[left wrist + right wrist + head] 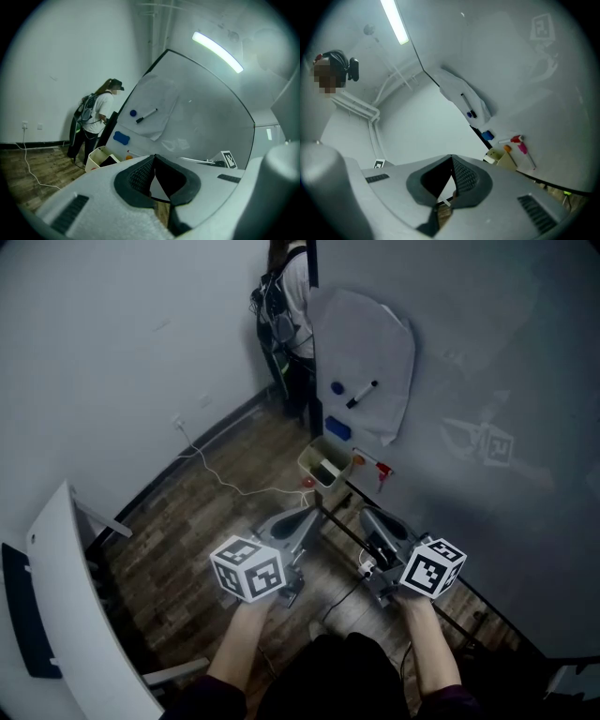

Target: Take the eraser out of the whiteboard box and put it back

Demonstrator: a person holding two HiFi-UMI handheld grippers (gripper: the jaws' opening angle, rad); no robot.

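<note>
The cream whiteboard box (317, 460) hangs at the foot of the whiteboard (487, 352), with a dark thing (328, 472) inside that I cannot make out. The box (97, 157) also shows in the left gripper view, and as a cream box (502, 159) in the right gripper view. A blue pad (337, 429) sticks to the board just above it. My left gripper (307, 517) and right gripper (368, 515) are held side by side, short of the box. Both point at it, both are shut and both hold nothing.
A person (286, 306) stands at the far end of the board. A paper sheet (370, 343) on the board carries a blue magnet (337, 387) and a black marker (362, 395). Coloured markers (515, 139) cling near the box. A white cable (220, 479) lies across the wooden floor.
</note>
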